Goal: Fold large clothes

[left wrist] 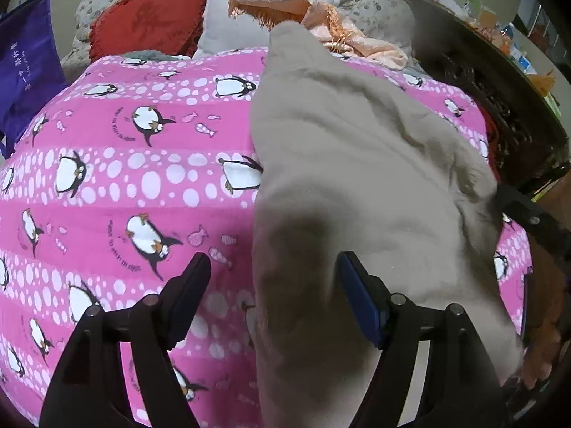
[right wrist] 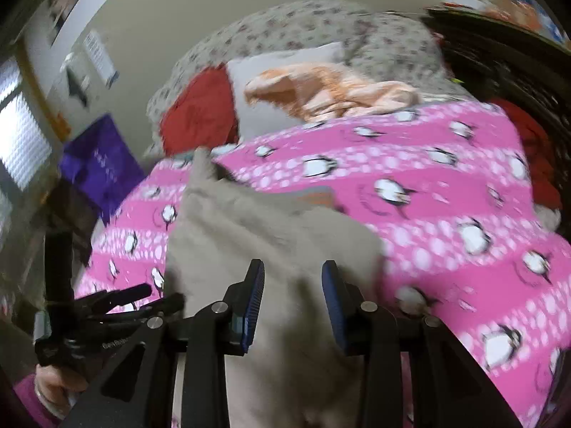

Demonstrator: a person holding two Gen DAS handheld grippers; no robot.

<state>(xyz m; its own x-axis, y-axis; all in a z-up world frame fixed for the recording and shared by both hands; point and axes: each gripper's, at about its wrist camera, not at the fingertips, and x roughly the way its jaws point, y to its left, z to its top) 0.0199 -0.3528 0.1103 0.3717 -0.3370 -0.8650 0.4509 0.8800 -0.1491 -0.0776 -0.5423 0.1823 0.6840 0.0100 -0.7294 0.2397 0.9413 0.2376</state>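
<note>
At the far left edge of the bed, in the left wrist view, a purple bag (left wrist: pixel 25 67) hangs beside the pink penguin-print bedspread (left wrist: pixel 117 185). A red cushion (left wrist: pixel 150 18) and a white pillow (left wrist: pixel 235 18) lean at the head of the bed, with an orange fringed cloth (left wrist: pixel 321 21) draped just right of them.

The left gripper (left wrist: pixel 274 267) hovers over the foot of the bed with its jaws spread wide and nothing between the pads; one finger is above the bedspread, the other above the beige garment (left wrist: pixel 357 164). That garment lies in a long strip from the foot of the bed toward the pillows, along the right half of the bedspread.

In the blurred right wrist view the right gripper (right wrist: pixel 293 273) sits over the near end of the beige garment (right wrist: pixel 271 235), jaws apart, fabric showing between and beneath the pads; whether they pinch any of it cannot be told. A dark carved headboard (left wrist: pixel 499 89) borders the right edge of the bed.
</note>
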